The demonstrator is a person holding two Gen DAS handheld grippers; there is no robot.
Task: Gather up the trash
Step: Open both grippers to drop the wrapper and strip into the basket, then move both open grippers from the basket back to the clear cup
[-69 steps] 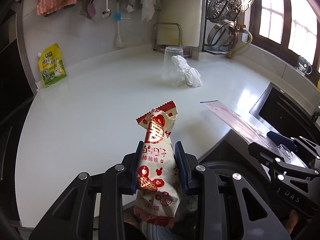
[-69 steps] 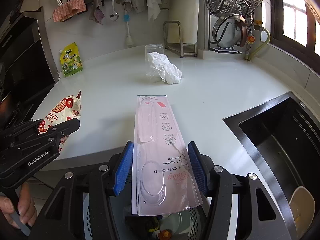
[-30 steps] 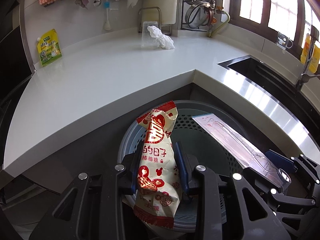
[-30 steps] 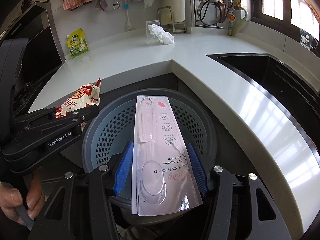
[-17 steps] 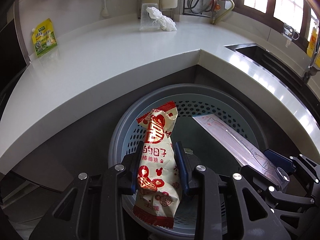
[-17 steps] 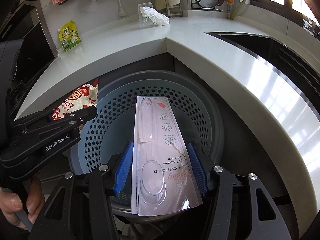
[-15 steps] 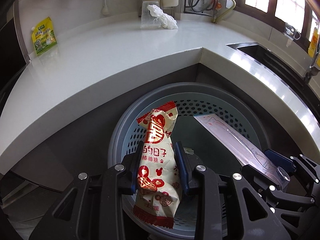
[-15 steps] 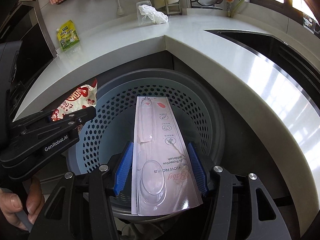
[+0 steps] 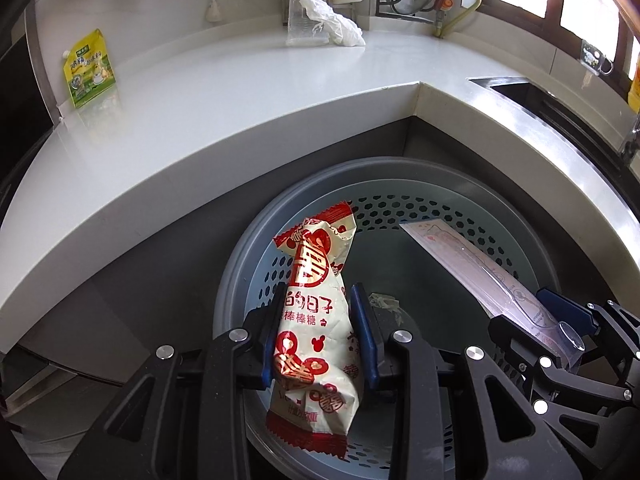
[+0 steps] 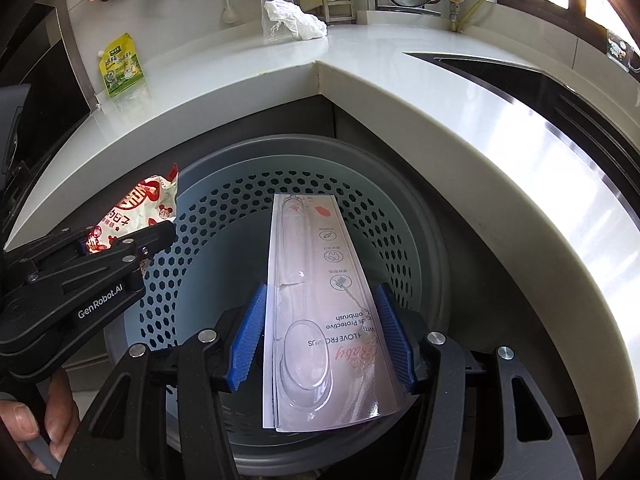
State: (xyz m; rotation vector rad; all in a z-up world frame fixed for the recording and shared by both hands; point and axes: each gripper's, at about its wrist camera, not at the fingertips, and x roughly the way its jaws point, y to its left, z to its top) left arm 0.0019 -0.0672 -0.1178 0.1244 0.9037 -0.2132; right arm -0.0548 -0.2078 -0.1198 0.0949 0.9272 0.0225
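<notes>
My left gripper [image 9: 318, 316] is shut on a red-and-white candy wrapper [image 9: 316, 276], held upright over the left half of a grey perforated trash bin [image 9: 500, 216]. My right gripper [image 10: 320, 332] is shut on a long pink toothbrush package [image 10: 316, 264], whose far end reaches over the middle of the bin [image 10: 420, 208]. In the right wrist view the left gripper [image 10: 132, 240] and its wrapper [image 10: 148, 200] hang at the bin's left rim. From the left wrist view the package [image 9: 472, 264] slants over the bin's right side.
The bin sits below the inner corner of a white counter [image 9: 240, 92]. On the counter stand a yellow-green pouch [image 9: 88, 68] and a clear cup with crumpled white tissue [image 9: 332, 20]. A dark sink [image 10: 520, 76] lies to the right. A hand [image 10: 24, 432] holds the left gripper.
Both grippers have sunk from counter height to just over the bin, which now fills more of each view. Both grips are unchanged.
</notes>
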